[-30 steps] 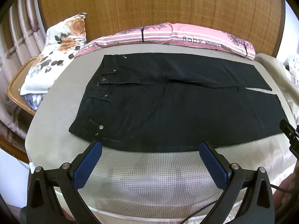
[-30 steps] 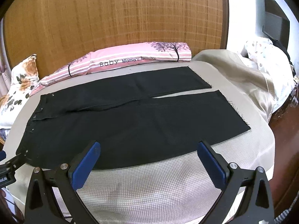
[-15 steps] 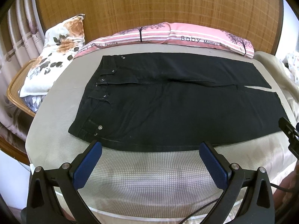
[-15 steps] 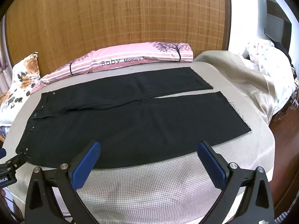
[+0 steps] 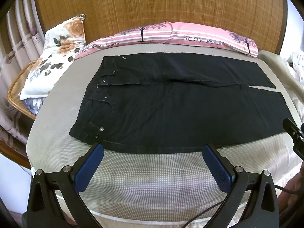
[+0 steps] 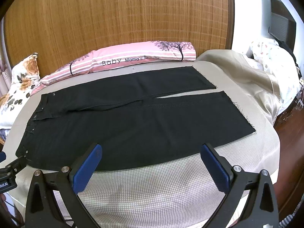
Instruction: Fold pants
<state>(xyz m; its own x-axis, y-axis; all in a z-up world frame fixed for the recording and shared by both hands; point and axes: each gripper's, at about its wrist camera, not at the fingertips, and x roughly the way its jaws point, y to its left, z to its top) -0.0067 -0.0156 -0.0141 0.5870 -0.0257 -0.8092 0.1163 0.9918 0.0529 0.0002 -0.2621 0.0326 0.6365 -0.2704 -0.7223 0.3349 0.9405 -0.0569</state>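
Black pants lie flat and spread out on a grey padded bed surface, waistband to the left, both legs running right with a narrow gap between the hems. My left gripper hovers open just short of the near edge of the pants, toward the waist end. Over the near leg's edge my right gripper stands open too. Nothing is between either pair of blue pads. Each gripper's tip shows at the edge of the other's view.
A pink striped pillow lies along the far edge against a woven headboard. A floral pillow rests on a wicker chair at the left. A beige blanket is bunched at the right, beyond it a dark screen.
Both views have crept slightly nearer and a little lower toward the pants' near edge. The pants have not moved and both grippers stay open.
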